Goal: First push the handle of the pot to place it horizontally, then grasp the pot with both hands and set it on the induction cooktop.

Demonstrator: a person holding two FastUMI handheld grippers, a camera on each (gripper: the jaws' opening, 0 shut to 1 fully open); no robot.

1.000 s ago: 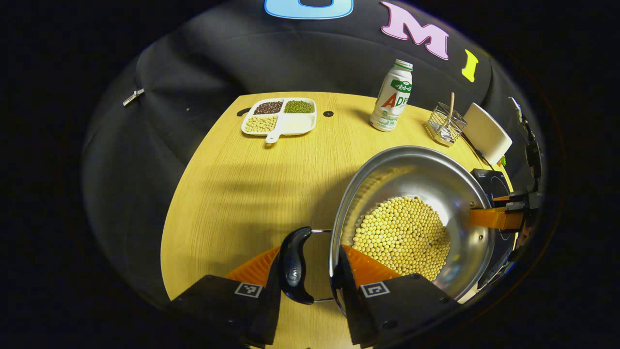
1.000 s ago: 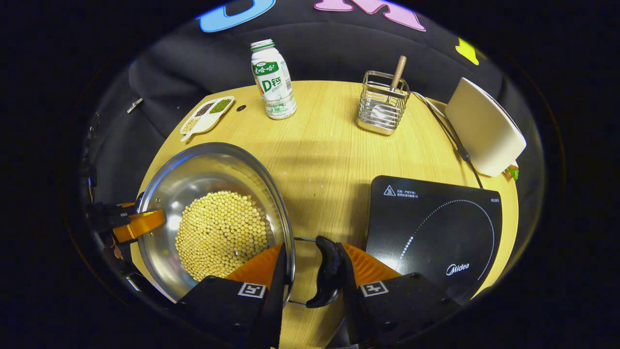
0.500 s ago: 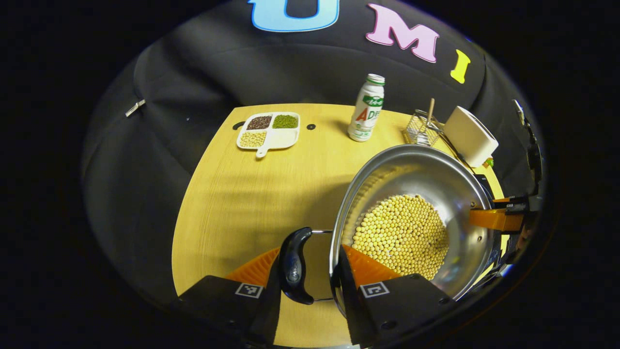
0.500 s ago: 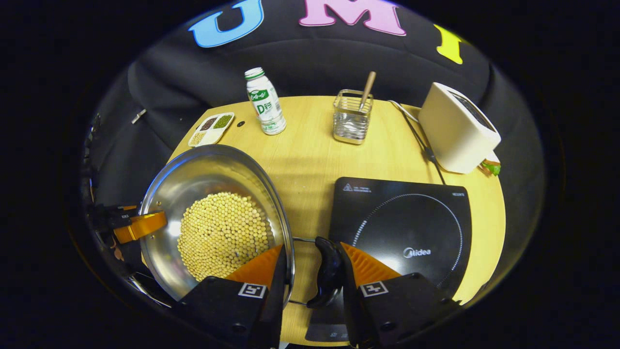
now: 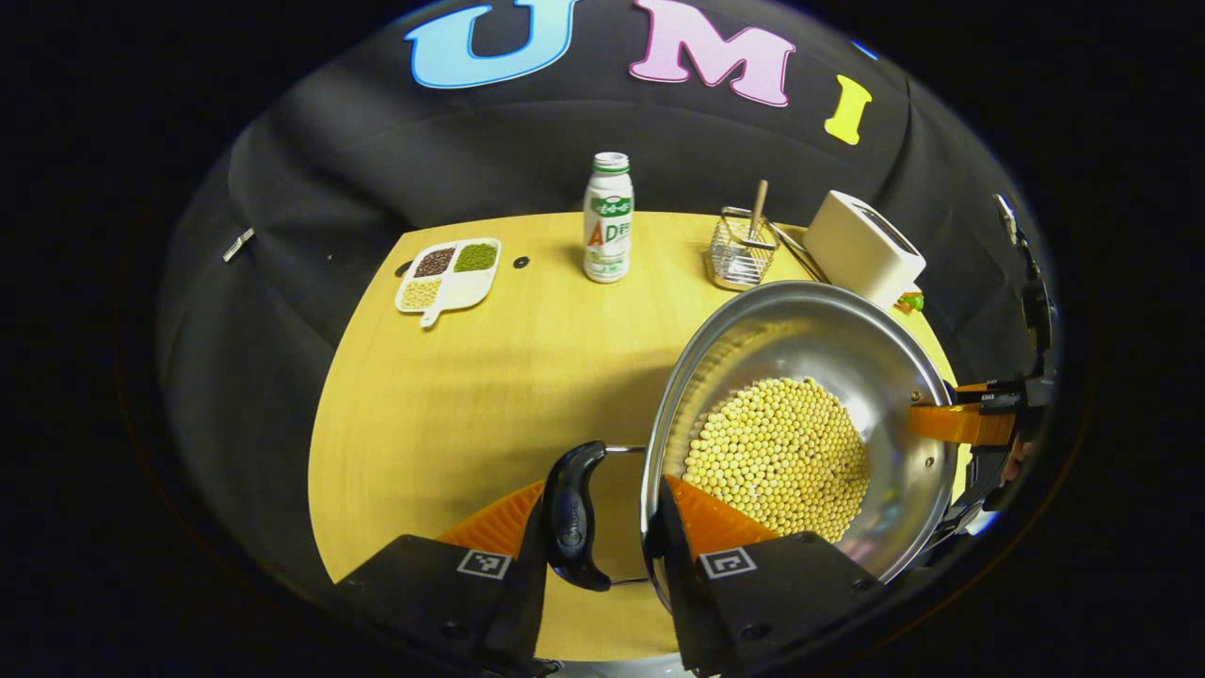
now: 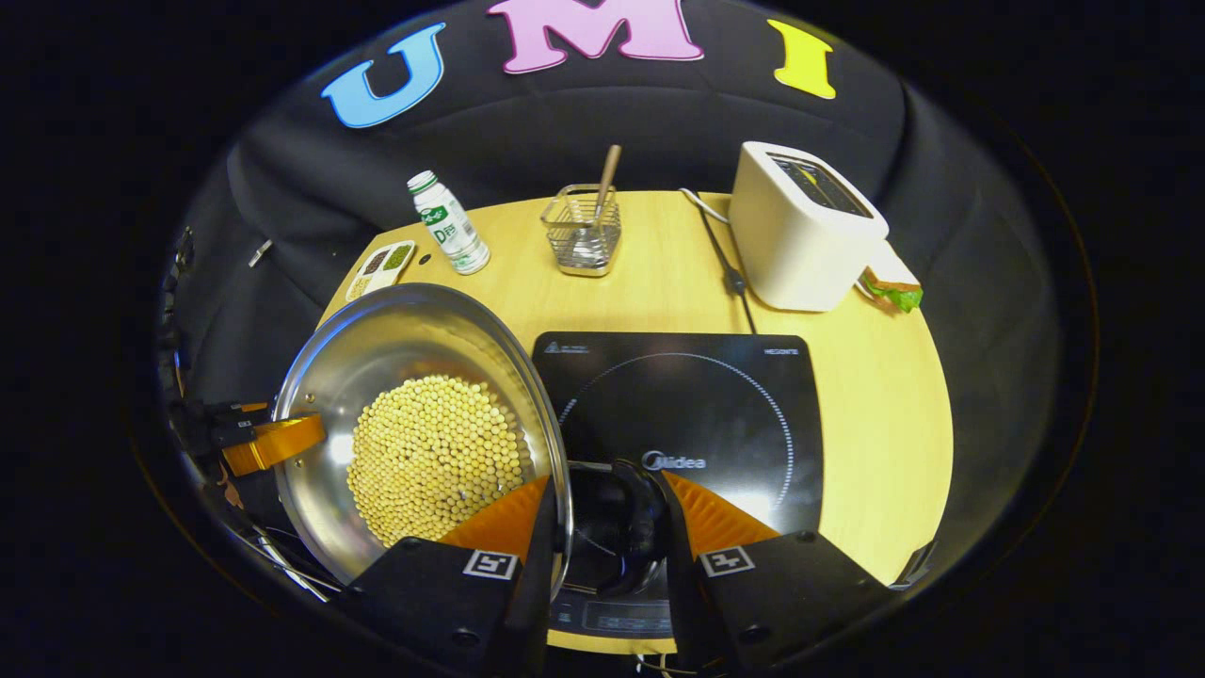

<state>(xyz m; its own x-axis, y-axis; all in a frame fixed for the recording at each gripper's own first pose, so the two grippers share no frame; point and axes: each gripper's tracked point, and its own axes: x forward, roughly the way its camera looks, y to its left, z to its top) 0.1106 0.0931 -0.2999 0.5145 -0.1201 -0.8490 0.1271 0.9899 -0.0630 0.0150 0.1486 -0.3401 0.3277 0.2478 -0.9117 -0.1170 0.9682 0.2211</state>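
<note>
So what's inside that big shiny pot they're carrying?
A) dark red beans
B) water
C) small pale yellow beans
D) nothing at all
C: the pot holds a round heap of small pale yellow beans on its bottom, seen in both the left gripper view and the right gripper view.

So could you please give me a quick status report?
Left gripper, right gripper each clamp a pot side handle. Pot airborne beside the induction cooktop. Cooktop surface unobstructed.
</note>
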